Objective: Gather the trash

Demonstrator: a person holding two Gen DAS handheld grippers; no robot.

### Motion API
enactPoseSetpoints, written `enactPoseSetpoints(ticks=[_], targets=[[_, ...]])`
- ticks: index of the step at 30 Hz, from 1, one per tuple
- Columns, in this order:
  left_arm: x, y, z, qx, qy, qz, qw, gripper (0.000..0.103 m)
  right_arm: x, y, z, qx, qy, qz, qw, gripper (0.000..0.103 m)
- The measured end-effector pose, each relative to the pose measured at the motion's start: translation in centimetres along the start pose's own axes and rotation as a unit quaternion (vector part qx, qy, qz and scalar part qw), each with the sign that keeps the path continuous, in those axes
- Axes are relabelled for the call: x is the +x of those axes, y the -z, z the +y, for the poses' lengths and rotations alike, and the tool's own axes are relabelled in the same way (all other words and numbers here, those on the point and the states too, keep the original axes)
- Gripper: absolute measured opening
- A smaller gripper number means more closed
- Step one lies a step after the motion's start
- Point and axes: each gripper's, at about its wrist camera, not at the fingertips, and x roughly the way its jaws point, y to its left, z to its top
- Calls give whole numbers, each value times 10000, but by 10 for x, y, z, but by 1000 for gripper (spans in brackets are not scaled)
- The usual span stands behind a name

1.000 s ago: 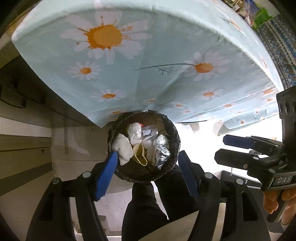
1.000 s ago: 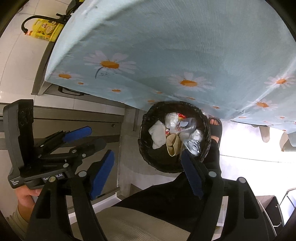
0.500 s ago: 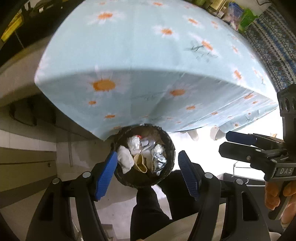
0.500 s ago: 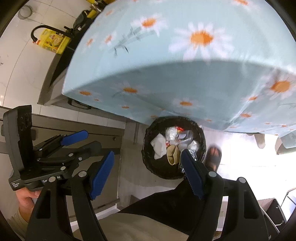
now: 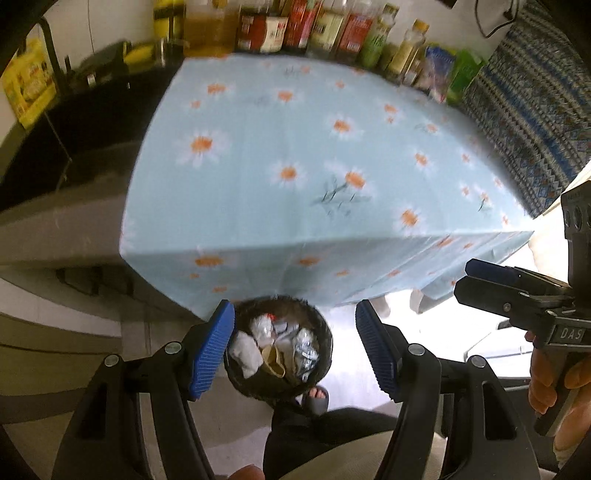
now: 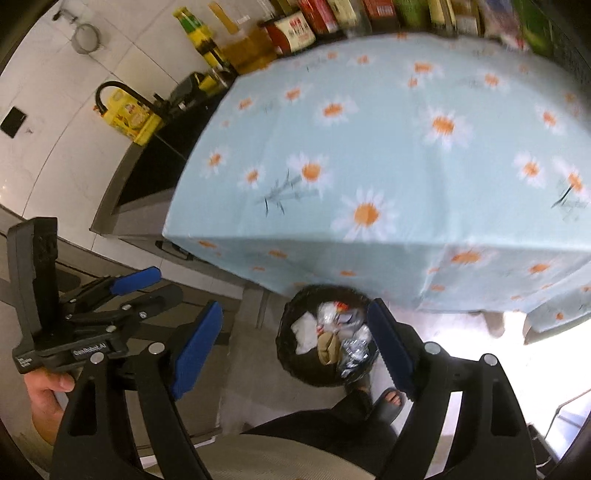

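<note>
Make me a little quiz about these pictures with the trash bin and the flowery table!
1. True or false: the black trash bin on the floor already has crumpled trash in it.
2. What lies on the daisy tablecloth right now? A) cups B) nothing that shows C) a plate
3. Fill in: the left gripper and the right gripper each hold ____ between their blue pads.

Key
1. True: white paper, foil and a brown scrap lie inside.
2. B: the cloth top shows bare; bottles stand only along its far edge.
3. Nothing: the left one's jaws stand apart, the right one's are opening.
</note>
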Motion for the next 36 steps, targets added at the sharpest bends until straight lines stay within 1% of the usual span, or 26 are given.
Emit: enactPoseSetpoints(ticks=[1,4,6,7,8,10,12,13,16,19,21,22,23,25,29,36], targets=[[-5,-2,-4,23,-14,-53,10000,66,-8,-1,1,-48,16,-82,10000,81],[-23,-6,-18,61,-25,-196,9998,66,-31,-2,0,-135,75,-324,9994,93],[-33,-8,-27,117,-70,-311,9994,66,-45,-2,-2,-150,69,-413,9990,93],[-38,-9,-32,135,-75,-338,9993,68,-51,-2,-3,-160,67,-456,9988,93],[-44,-10,-38,148,-67,-393,9991,72,-58,-2,-4,-168,77,-513,9985,93],[-52,-10,-46,194,-94,-481,9986,74,-72,-2,-6,-217,109,-641,9977,93],[-63,-11,-55,226,-135,-600,9978,75,-86,-3,-10,-243,140,-767,9967,93],[-68,-12,-59,242,-124,-659,9975,75,-95,-4,-12,-250,171,-843,9960,98],[-81,-12,-74,301,-153,-815,9961,75,-118,-6,-14,-281,183,-1085,9935,98],[-93,-13,-86,360,-221,-977,9943,81,-141,-7,-16,-355,235,-1318,9904,98],[-102,-12,-94,377,-232,-1088,9931,81,-153,-5,-17,-399,248,-1427,9886,98],[-107,-11,-98,378,-255,-1154,9923,85,-159,-4,-18,-413,266,-1469,9879,98],[-111,-10,-101,376,-271,-1201,9917,91,-165,-2,-19,-434,264,-1514,9872,98],[-121,-7,-109,383,-324,-1345,9896,95,-173,1,-19,-508,277,-1576,9858,98],[-136,-1,-120,368,-418,-1553,9863,96,-188,9,-20,-621,320,-1692,9831,98],[-146,9,-136,427,-572,-1676,9833,96,-207,19,-25,-736,328,-1849,9795,98]])
